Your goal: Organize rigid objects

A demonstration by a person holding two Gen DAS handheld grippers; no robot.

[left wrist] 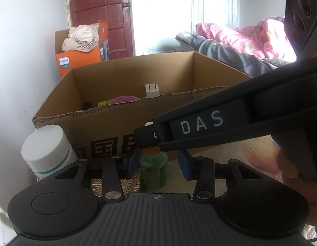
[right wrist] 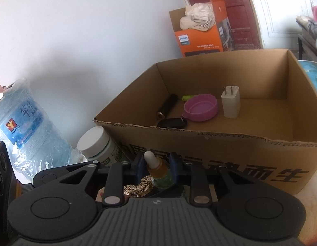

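A small green dropper bottle (left wrist: 153, 170) with an orange neck and white bulb stands on the table in front of an open cardboard box (left wrist: 109, 123). My right gripper (right wrist: 157, 167) has its blue pads on either side of the bottle's neck (right wrist: 158, 169); in the left wrist view it reaches in from the right over the bottle top. My left gripper (left wrist: 158, 165) is open, its pads apart on either side of the bottle. In the box (right wrist: 240, 141) lie a white charger (right wrist: 230, 102), a purple bowl (right wrist: 200, 107), a black torch (right wrist: 167, 106) and a key fob (right wrist: 172, 122).
A white-capped jar (left wrist: 46, 149) stands left of the bottle, also in the right wrist view (right wrist: 97, 141). A gold patterned lid (right wrist: 136, 186) lies beside the bottle. A water jug (right wrist: 27, 123) is at left. An orange Philips box (left wrist: 82, 51) and a bed (left wrist: 240, 45) lie beyond.
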